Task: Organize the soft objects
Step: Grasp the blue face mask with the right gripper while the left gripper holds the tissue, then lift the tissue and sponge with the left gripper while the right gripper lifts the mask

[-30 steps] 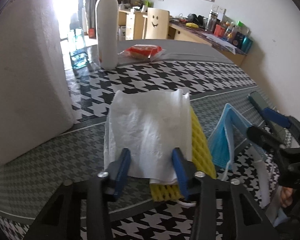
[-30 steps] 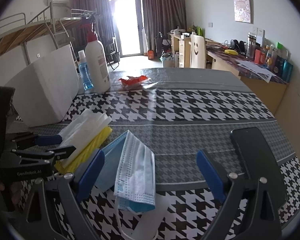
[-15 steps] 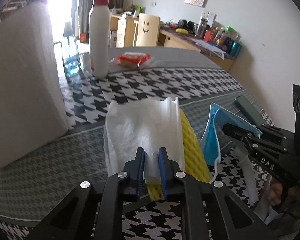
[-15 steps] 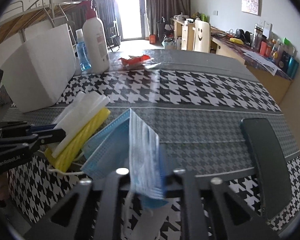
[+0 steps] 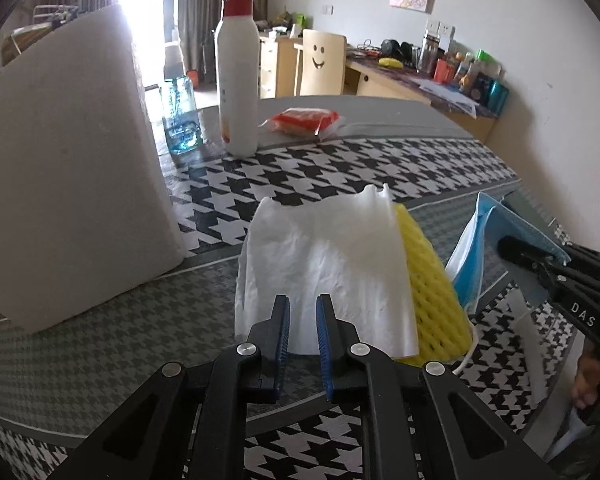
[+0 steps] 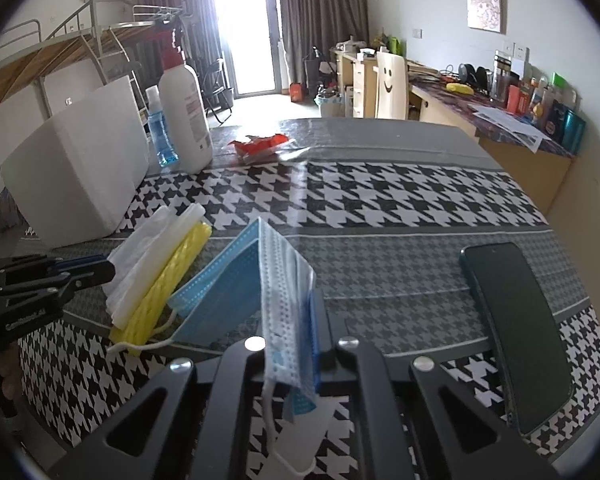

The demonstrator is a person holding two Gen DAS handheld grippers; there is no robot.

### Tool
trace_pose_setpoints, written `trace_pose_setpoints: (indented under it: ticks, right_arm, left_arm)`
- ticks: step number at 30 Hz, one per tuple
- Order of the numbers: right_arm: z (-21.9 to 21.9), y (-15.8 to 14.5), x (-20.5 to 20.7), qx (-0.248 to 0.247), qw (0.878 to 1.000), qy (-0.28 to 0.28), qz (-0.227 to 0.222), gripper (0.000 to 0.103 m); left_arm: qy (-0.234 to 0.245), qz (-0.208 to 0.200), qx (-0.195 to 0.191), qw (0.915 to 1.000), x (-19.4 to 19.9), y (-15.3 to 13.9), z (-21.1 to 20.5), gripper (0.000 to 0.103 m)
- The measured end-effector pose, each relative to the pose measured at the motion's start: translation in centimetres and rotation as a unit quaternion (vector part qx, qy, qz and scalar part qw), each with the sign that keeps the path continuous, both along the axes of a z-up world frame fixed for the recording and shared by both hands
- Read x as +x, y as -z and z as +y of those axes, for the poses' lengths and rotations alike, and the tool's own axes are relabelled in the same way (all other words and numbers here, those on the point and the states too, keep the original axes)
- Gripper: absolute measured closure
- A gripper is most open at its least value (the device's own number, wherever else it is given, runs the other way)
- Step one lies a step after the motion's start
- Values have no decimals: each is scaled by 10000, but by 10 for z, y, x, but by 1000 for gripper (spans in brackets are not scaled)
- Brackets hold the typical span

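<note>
- Left claw [image 5: 302,316]: jaws opening, still pinching near edge of white tissue [image 5: 324,264], which lies on yellow foam net [image 5: 432,292] on the worktop [image 6: 380,240].
- Right claw [image 6: 296,344]: jaws closing, clamped on blue face mask [image 6: 260,276], one half lifted, just beside the net.
- Phone [image 6: 516,324] lies well right.
</note>
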State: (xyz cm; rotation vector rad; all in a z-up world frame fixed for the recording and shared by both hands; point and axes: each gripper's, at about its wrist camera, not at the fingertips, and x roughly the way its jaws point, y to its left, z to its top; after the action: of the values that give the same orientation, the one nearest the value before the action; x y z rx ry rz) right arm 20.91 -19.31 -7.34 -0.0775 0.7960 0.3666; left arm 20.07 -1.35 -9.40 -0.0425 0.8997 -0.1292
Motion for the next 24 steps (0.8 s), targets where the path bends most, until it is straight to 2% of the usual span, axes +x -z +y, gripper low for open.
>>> trace_pose_setpoints:
  ticks: [2,4,8,14,15,17,18,19,24]
  right_arm:
    - [1,1,-1,-13,10000,-27,11,93]
    - [3,2,-2,-19,10000,-40,16,93]
    - [4,3,-2,-16,10000,-73,30,93]
    - [5,4,-2,-5,9999,-90,52,93]
    - [5,4,-2,-8,9999,-91,59,93]
    - [5,5,-2,-26,9999,-95,66,93]
    - [5,4,-2,-22,9999,-90,66,93]
    - [4,4,-2,-7,9999,-92,65,93]
    - [1,4,-6,23,10000,-67,39,93]
  left_arm:
    - [6,40,71,10000,2,2,-2,71]
    - [-43,61,125,9999,4,4,-2,48]
    - [-21,138,140,9998,8,8,-1,46]
    - [19,232,-116,9997,13,13,3,46]
    - [25,241,-123,9996,13,13,3,48]
    - [21,240,-94,9997,14,13,3,66]
    - [-57,209,66,9997,14,13,3,80]
    - [-88,198,114,9997,14,14,4,88]
    - [-48,197,92,9998,14,14,6,100]
